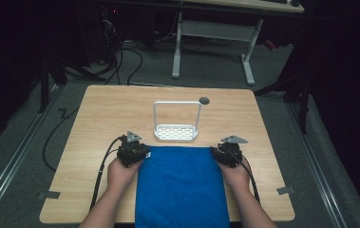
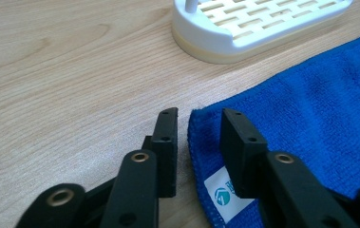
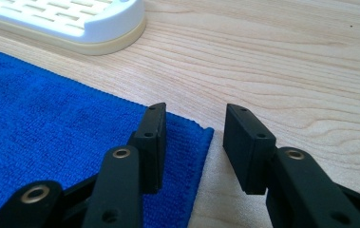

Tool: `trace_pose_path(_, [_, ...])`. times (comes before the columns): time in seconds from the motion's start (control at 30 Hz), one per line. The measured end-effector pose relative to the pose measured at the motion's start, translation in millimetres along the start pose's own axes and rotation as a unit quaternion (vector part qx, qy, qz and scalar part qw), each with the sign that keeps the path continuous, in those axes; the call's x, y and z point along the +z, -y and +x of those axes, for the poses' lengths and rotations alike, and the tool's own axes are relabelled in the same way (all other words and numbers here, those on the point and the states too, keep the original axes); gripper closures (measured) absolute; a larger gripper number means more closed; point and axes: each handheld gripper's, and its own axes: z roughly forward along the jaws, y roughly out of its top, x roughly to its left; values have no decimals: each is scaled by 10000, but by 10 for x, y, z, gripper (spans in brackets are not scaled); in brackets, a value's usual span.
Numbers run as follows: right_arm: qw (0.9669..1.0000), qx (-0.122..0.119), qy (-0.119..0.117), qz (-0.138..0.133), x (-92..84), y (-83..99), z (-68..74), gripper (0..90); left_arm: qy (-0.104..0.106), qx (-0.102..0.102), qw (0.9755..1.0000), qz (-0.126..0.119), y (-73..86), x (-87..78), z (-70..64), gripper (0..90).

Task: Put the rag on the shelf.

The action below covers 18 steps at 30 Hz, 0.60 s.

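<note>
Both grippers' jaws stand released astride the blue microfiber towel's (image 1: 182, 187) far corners; the left gripper (image 2: 197, 137) or right gripper (image 3: 194, 135) could pinch only hem, letting a corner slip free.

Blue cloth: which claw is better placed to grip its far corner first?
Probably the left claw: its jaws already straddle the blue cloth corner, near the white label. The right claw is open too, but its corner lies nearer one jaw.
</note>
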Motion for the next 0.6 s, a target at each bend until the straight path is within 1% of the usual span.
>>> trace_pose_path(0.03, [10000, 16, 6, 2, -1, 1, 4, 634, 22, 8, 10000, -3, 5, -2, 0, 731])
trace_pose_path(0.1, [10000, -55, 1, -5, -4, 7, 17, 668, 42, 0, 10000, 0, 10, -7, 2, 761])
trace_pose_path(0.13, [9999, -128, -9, -4, -9, 11, 33, 727, 52, -14, 10000, -5, 13, -8, 5, 793])
trace_pose_path(0.17, [9999, -128, -9, -4, -9, 11, 33, 727, 52, -25, 10000, -6, 15, -9, 9, 793])
trace_pose_path(0.27, [9998, -154, -92, -6, -13, 16, 53, 840, 79, -26, 10000, 2, 16, -8, 12, 840])
trace_pose_path(0.33, [9998, -169, -127, 3, -14, 17, 71, 866, 57, 29, 10000, -4, 17, -9, 0, 878])
trace_pose_path(0.4, [9997, -186, -146, -33, -20, 19, 85, 870, 32, 38, 10000, -83, 21, -26, -8, 883])
trace_pose_path(0.47, [9995, -186, -162, -189, -60, 15, 96, 872, 55, 4, 9998, -215, 23, -64, -11, 887])
trace_pose_path(0.53, [9988, -188, -189, -417, -137, 7, 113, 872, 59, 18, 9993, -378, 26, -119, -26, 887])
trace_pose_path(0.57, [9972, -263, -158, -678, -228, 19, 139, 872, 101, 25, 9990, -430, 24, -148, -38, 888])
trace_pose_path(0.6, [9972, -263, -158, -678, -228, 19, 139, 872, 124, 69, 9987, -486, 23, -177, -54, 888])
